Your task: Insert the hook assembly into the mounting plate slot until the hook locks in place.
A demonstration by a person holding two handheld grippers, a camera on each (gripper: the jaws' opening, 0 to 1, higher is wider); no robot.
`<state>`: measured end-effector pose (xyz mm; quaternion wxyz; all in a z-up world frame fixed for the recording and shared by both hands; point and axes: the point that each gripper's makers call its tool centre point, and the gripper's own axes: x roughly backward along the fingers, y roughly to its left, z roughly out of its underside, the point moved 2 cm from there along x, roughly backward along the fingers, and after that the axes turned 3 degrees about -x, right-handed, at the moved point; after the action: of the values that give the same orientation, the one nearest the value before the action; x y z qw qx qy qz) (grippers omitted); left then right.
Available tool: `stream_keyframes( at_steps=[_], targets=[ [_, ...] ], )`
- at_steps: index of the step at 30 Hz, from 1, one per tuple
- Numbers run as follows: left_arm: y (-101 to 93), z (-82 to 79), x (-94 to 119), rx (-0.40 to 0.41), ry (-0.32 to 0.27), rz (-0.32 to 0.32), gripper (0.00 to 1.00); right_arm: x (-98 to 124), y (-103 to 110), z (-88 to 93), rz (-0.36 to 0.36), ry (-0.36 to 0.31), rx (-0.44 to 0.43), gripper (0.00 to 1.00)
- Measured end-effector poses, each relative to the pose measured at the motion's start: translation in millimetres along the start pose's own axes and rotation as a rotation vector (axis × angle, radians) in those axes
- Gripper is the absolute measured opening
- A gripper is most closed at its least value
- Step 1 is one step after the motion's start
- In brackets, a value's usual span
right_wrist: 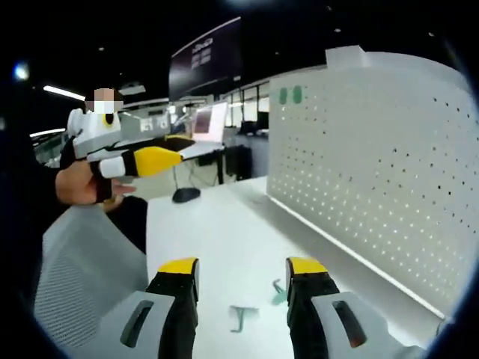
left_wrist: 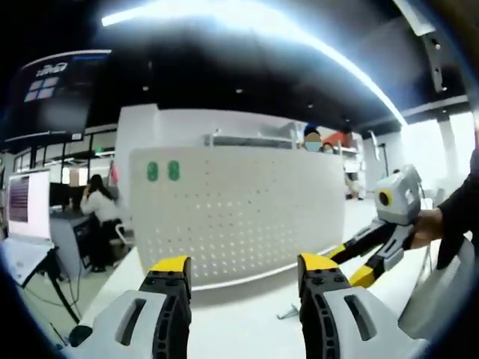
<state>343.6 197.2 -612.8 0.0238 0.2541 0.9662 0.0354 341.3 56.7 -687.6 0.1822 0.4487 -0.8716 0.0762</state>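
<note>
A white pegboard plate stands upright on the white table, with two green hooks fixed near its top left corner. In the right gripper view the same plate fills the right side, its green hooks high up. Two loose green hook pieces lie on the table just ahead of my right gripper, which is open and empty. My left gripper is open too, facing the plate with nothing between its jaws. One loose hook lies by its right jaw.
The right gripper comes in from the right, held by a hand, and the left gripper hangs above the table's left edge. A grey mesh chair stands beside the table. A mouse lies at the far end. A seated person is in the background.
</note>
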Motion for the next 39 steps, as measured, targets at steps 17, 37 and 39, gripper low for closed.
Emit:
stream_keyframes(
  at_steps=[17, 37, 39],
  targets=[
    [-5.9, 4.1, -3, -0.001, 0.018, 0.027, 0.56, -30, 6, 55.0, -0.126, 0.193, 0.113, 0.39],
    [-7.3, 9.9, -4, 0.021, 0.041, 0.04, 0.55, -57, 3, 89.7, -0.186, 0.306, 0.202, 0.31],
    [-7.4, 9.8, -5, 0.022, 0.04, 0.04, 0.55, -58, 5, 90.9, -0.19, 0.312, 0.228, 0.28]
  ],
)
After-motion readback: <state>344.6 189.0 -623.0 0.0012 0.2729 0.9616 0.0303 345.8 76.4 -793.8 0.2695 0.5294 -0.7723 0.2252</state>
